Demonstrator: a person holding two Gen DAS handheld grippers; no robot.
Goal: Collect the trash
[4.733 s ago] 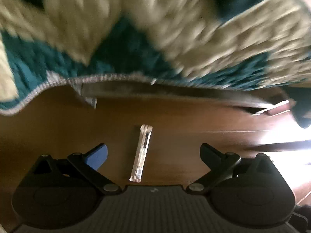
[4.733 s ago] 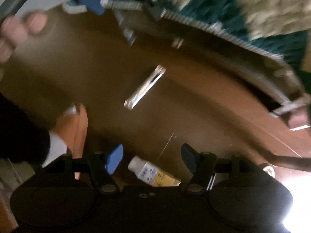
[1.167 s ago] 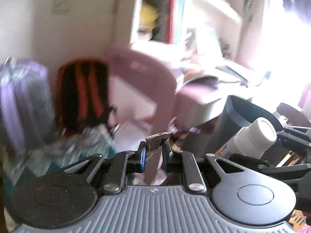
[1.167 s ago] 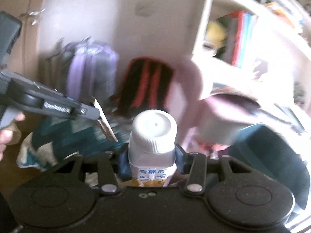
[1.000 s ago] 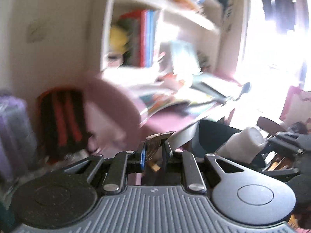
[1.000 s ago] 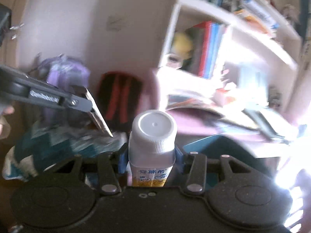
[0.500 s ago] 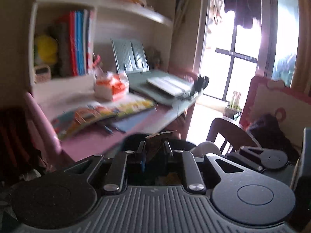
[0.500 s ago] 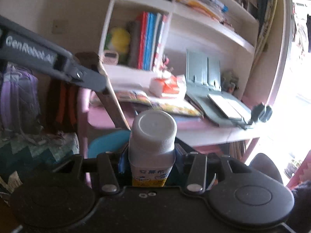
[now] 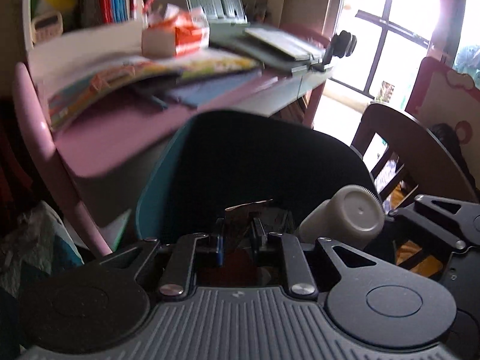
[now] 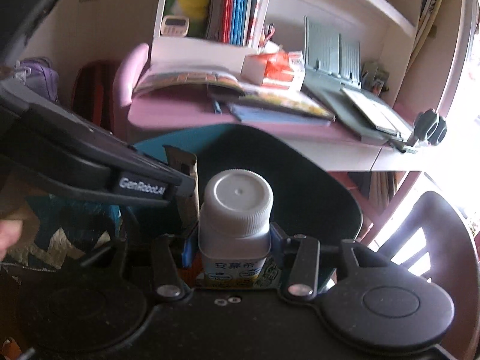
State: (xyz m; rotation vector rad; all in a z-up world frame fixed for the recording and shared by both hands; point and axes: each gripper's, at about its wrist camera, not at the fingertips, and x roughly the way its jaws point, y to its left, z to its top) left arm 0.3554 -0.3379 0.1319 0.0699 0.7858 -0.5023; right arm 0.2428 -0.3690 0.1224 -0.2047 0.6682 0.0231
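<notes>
Left wrist view: the jaws of the left gripper [image 9: 237,240] are pressed onto a thin, flattened wrapper [image 9: 244,210], brownish with a torn, ragged top edge, which stands up between them. Just beyond it gapes the dark mouth of a trash bin [image 9: 156,180] with a teal outer wall and a black lining. What lies inside the bin cannot be made out; only some dim reddish shapes are seen below the jaws. To the right, the right gripper [image 9: 387,219] is seen from the side, held over the bin's rim with a white bottle [image 9: 345,219] clamped in it, cap toward the camera.

In the right wrist view the jaws of the right gripper [image 10: 234,243] are closed on the bottle [image 10: 235,210], which is pinched just below its ribbed white cap; a label with blue characters over a yellow band is partly cut off by the gripper body. The left gripper [image 10: 183,189] is seen reaching in from the left, with the wrapper [image 10: 183,162] sticking up from its tip, just beside the bottle and over the bin [image 10: 300,180].

Behind the bin, a pink bench [image 10: 180,114] is loaded with blurred books and papers, and a dark chair [image 10: 435,219] is partly lost in window glare.
</notes>
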